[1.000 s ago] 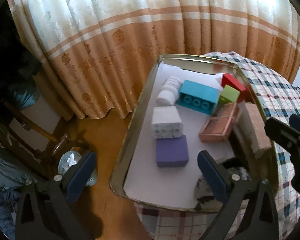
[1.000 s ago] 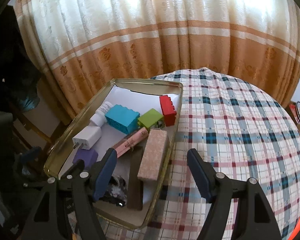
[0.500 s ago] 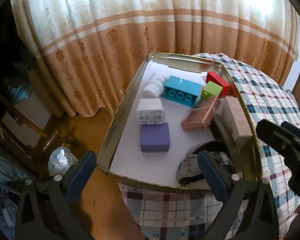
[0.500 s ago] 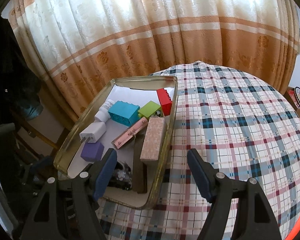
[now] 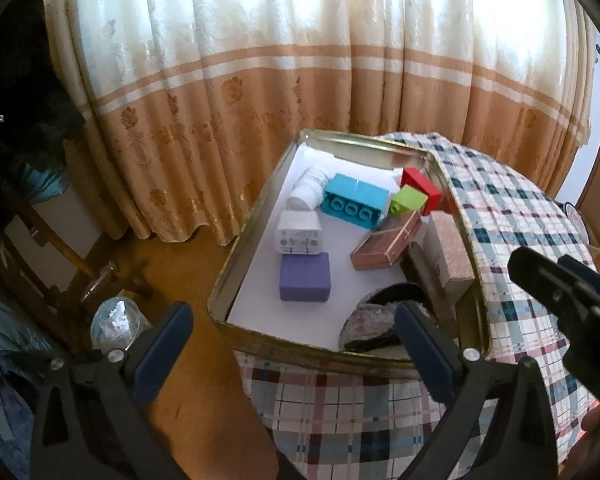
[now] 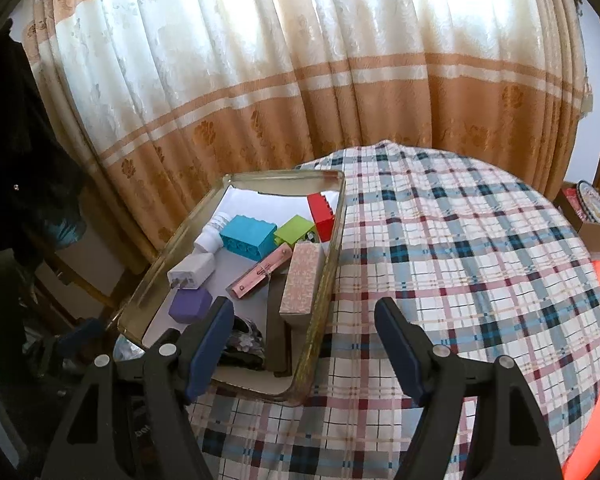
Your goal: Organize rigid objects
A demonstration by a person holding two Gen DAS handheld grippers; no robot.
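Rigid objects sit gathered in a gold-rimmed metal tin (image 5: 256, 216) at the edge of a round table under a plaid cloth (image 6: 460, 260), in front of a long curtain (image 6: 300, 80). Taking the tin as a clock face in the left wrist view, the red brick (image 5: 422, 188) and green brick (image 5: 409, 199) crowd toward 1 o'clock, the blue brick (image 5: 354, 202) lies near 12, the white bottle (image 5: 306, 192) at 11, the white charger (image 5: 299, 236) toward 9, the purple block (image 5: 305, 282) at 7, and the pink case (image 5: 386, 240) slants across the centre. A speckled box (image 5: 452, 252) leans by the 3 o'clock wall, with something dark and patterned at 5 that I can't identify.

Both tongs are spread wide and hold nothing: the left gripper (image 5: 292, 344) hovers over the tin's near rim, the right gripper (image 6: 306, 344) over its near corner and the cloth.

I'd judge the sorting largely done. If anything needs tidying, come straight down on one piece, squarely across its flat faces, and avoid nudging the neighbours or tipping the tin off the edge.
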